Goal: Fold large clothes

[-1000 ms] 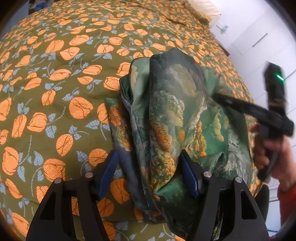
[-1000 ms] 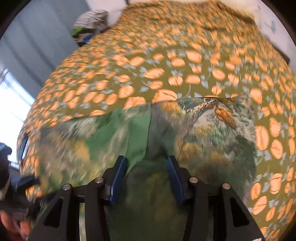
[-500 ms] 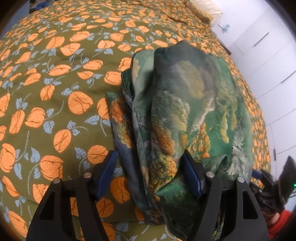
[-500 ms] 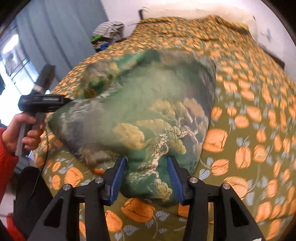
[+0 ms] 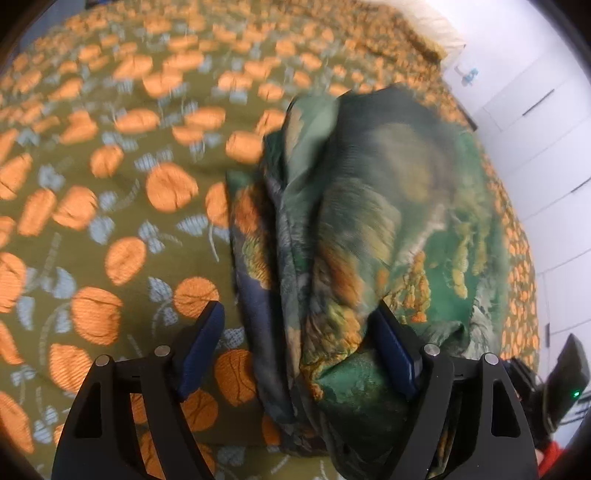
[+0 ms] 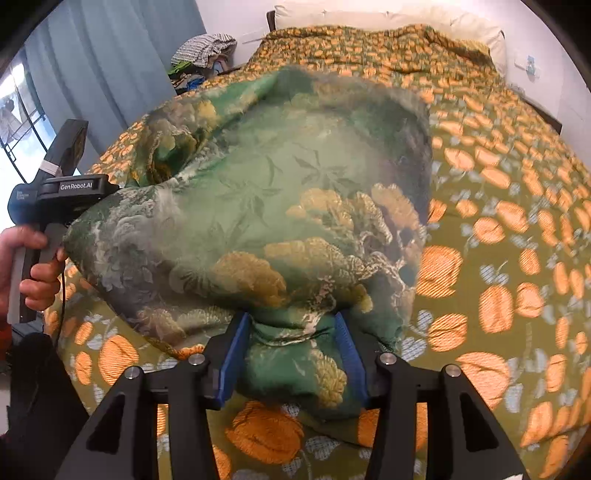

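A large green garment with a gold and orange flower print (image 5: 388, 229) lies bunched in folded layers on the bed. In the right wrist view the garment (image 6: 266, 206) is lifted off the bed. My left gripper (image 5: 299, 350) is open, its jaws wide apart astride the garment's near edge. My right gripper (image 6: 291, 354) has a bunched fold of the garment between its blue pads. The left gripper's body (image 6: 62, 188), held in a hand, touches the garment's left side.
The bed is covered by an olive bedspread with orange flowers (image 5: 122, 192), also in the right wrist view (image 6: 509, 236). White cupboards (image 5: 535, 122) stand right of the bed. Blue curtains (image 6: 96, 66), a clothes pile (image 6: 207, 48) and pillows (image 6: 388, 18) lie beyond.
My right gripper swung round to the garment's other side, closed on a fold and lifted it. My left gripper stayed open and edged forward over the near edge.
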`<state>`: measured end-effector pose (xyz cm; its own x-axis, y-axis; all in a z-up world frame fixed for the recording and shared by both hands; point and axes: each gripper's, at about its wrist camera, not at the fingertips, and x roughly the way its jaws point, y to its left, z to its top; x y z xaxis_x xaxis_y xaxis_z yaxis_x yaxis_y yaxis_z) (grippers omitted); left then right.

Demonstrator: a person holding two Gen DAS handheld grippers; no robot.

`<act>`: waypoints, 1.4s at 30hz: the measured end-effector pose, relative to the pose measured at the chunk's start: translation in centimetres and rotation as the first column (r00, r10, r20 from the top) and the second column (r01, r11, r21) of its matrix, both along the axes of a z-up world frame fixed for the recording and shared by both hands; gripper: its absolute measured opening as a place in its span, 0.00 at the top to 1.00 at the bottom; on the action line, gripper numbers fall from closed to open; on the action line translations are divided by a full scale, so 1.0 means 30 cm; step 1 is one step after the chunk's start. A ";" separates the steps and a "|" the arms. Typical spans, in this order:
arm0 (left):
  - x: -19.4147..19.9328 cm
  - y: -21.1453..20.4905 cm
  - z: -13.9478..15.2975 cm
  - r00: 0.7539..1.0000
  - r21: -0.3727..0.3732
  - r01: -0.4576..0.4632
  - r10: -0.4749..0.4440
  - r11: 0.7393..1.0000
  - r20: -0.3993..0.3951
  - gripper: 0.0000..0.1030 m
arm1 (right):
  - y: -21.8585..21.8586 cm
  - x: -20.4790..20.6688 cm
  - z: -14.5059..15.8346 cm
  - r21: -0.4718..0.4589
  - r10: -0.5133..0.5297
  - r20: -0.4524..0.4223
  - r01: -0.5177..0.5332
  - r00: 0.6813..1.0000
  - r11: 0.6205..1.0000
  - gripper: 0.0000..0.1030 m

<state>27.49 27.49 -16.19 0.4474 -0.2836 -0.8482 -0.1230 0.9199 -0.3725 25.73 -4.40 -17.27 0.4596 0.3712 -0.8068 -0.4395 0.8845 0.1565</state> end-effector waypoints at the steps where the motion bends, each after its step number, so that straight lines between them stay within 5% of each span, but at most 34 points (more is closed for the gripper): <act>1: -0.025 0.004 0.039 0.999 -0.009 -0.009 0.009 1.000 0.031 0.17 | -0.012 -0.017 0.036 0.006 -0.004 0.021 0.004 1.000 1.000 0.40; 3: -0.068 0.012 0.104 0.997 -0.024 -0.015 0.017 1.000 0.077 0.13 | -0.055 -0.042 0.104 0.030 -0.024 0.062 0.022 0.998 0.999 0.16; 9: -0.205 0.056 0.239 0.988 -0.044 -0.022 0.029 0.999 0.150 0.10 | -0.260 -0.092 0.190 0.013 -0.147 0.094 0.146 0.985 0.989 0.16; 16: -0.280 0.107 0.230 0.993 -0.088 -0.036 0.046 0.995 0.109 0.08 | -0.436 -0.137 0.140 -0.029 -0.236 -0.017 0.235 0.972 0.972 0.16; 23: -0.298 0.102 0.230 0.992 -0.062 -0.031 0.039 0.998 0.122 0.08 | -0.433 -0.209 0.210 0.088 -0.171 0.131 0.160 0.977 0.983 0.08; 28: -0.214 0.107 0.251 0.986 -0.237 -0.023 0.060 0.971 0.154 0.08 | -0.391 -0.148 0.185 0.117 -0.136 0.058 0.128 0.989 0.985 0.00; 35: -0.007 0.101 0.111 0.998 -0.351 -0.027 0.043 0.936 0.038 0.08 | -0.386 -0.080 0.195 0.249 -0.143 -0.070 0.156 0.987 0.956 0.00; 39: 0.047 0.089 -0.005 0.998 -0.424 -0.058 0.047 0.904 -0.037 0.08 | -0.397 -0.044 0.210 0.325 -0.142 -0.104 0.169 0.984 0.931 0.00; 42: 0.060 0.045 -0.057 0.999 -0.429 -0.021 -0.001 0.903 -0.051 0.06 | -0.409 0.025 0.192 0.381 -0.145 -0.160 0.197 0.976 0.904 0.00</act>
